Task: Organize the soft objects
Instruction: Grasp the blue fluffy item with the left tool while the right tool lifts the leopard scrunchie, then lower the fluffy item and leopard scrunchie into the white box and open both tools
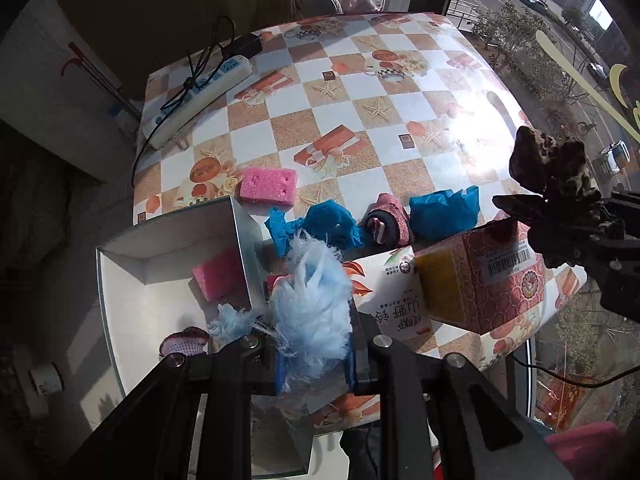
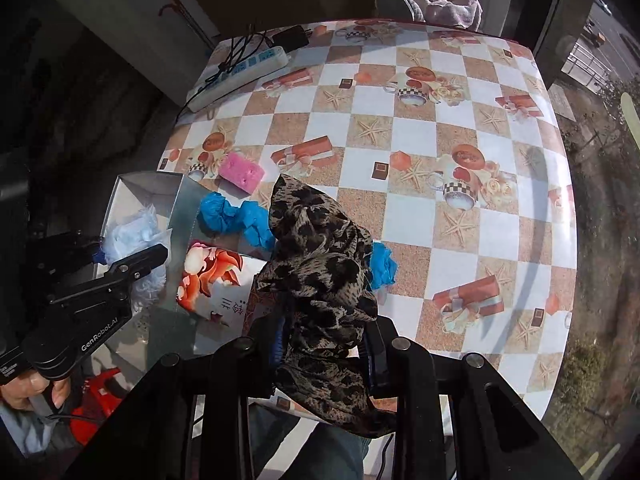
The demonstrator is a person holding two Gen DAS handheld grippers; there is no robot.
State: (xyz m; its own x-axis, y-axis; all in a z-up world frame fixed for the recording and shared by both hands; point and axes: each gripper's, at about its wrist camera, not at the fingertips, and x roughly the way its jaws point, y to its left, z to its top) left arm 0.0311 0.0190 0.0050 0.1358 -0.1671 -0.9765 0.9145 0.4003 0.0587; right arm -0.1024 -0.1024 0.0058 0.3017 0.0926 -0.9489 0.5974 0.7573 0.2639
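Item one, my left gripper (image 1: pixel 314 364): jaws clamped on a pale blue fluffy tuft (image 1: pixel 310 300), which hangs above the near edge of the table, just beside the open white box (image 1: pixel 120 280). Item two, my right gripper (image 2: pixel 326 354): jaws clamped on a leopard-print cloth (image 2: pixel 320 256), bunched and standing up out of the grip, over the near side of the checked tablecloth (image 2: pixel 420 140). Item three, the box: one pink sponge (image 1: pixel 218 278) already lies in its near corner; I judge this the collecting place. Item four, still loose on the table: a second pink sponge (image 1: pixel 269 185) beyond the box's far corner; two crumpled blue plastic pieces, one (image 1: pixel 320 226) close to the box, one (image 1: pixel 444 214) further right; a rolled dark red cloth (image 1: pixel 387 224) between them. Item five, not mine to sort as far as I can tell: a printed packet (image 1: pixel 390 292) and a patterned tissue box (image 1: pixel 480 276) at the near edge, a power strip (image 1: pixel 198 100) at the far left. Step in hand, by my judgement: both pieces lifted and carried, not yet deposited. Next move calls for bringing the tuft over the box's opening, lowering, parting the jaws; the cloth follows once the left side clears, since both grippers would crowd the one opening
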